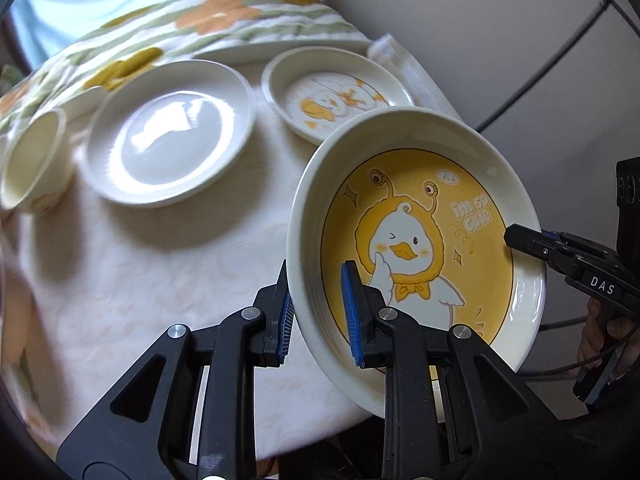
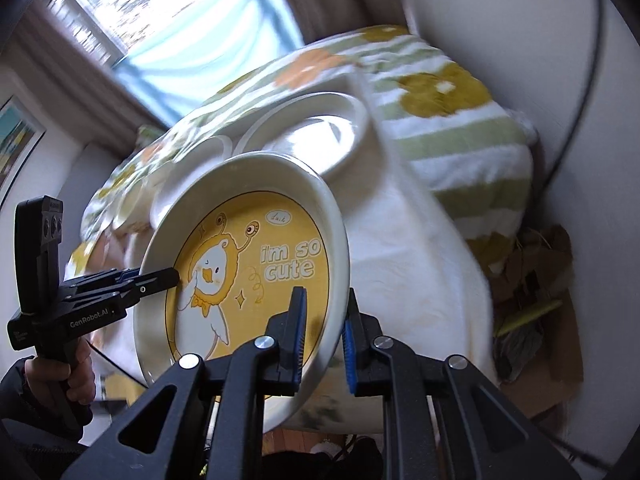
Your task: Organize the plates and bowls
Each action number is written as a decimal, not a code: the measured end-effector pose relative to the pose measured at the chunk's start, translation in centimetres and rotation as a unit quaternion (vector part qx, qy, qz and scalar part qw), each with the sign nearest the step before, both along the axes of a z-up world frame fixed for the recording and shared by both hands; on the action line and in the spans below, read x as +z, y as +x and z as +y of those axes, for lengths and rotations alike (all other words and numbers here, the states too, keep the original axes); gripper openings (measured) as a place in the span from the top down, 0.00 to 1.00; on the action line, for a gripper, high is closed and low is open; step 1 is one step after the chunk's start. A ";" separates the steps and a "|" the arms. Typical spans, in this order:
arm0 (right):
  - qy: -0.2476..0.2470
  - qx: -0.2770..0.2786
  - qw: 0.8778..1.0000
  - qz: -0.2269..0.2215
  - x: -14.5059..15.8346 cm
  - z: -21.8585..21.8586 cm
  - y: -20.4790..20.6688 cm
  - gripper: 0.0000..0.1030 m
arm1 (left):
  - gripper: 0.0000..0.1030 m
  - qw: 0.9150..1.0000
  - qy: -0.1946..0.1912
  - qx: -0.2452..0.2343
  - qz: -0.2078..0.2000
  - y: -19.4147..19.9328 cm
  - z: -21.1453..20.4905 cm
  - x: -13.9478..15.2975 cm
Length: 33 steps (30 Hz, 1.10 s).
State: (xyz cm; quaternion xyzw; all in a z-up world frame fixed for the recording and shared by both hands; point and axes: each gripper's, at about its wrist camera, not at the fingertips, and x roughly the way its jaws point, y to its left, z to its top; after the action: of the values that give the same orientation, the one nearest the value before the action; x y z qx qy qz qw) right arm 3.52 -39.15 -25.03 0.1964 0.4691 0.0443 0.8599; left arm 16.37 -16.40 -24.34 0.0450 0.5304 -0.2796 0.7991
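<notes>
While both grippers clamp its rim, the yellow duck plate hangs tilted at lower right of the left view, above the white table. The left gripper and right gripper pinch opposite edges. A white plate sits upper left.

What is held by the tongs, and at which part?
Both tongs hold the yellow duck plate by its rim: left tongs on one side, right tongs on the opposite side.

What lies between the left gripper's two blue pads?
The rim of the yellow duck-print plate, clamped by the left gripper, seen in the left wrist view.
</notes>
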 end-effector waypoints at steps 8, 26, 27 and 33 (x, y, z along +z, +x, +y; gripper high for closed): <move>-0.004 0.105 0.994 -0.009 1.6 8.0 3.6 0.85 | 0.81 0.995 -0.004 0.099 -0.022 -1.5 9.6 2.3; 0.007 0.184 0.982 0.041 -5.0 24.7 9.5 0.85 | 0.81 0.984 0.017 0.174 0.023 -0.3 26.6 -5.7; 0.008 0.183 0.982 0.042 -5.3 24.9 9.7 0.85 | 0.81 0.984 0.017 0.174 0.025 -0.1 26.7 -6.1; 0.007 0.186 0.982 0.026 -6.2 24.4 9.4 0.85 | 0.81 0.986 0.013 0.166 0.013 -0.4 27.4 -6.8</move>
State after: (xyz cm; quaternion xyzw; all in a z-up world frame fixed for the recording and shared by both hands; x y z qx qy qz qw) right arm 12.88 -14.74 -31.19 0.1131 0.5194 0.2017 0.8227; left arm 15.98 11.04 -31.16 -0.0369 0.5448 -0.1365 0.8266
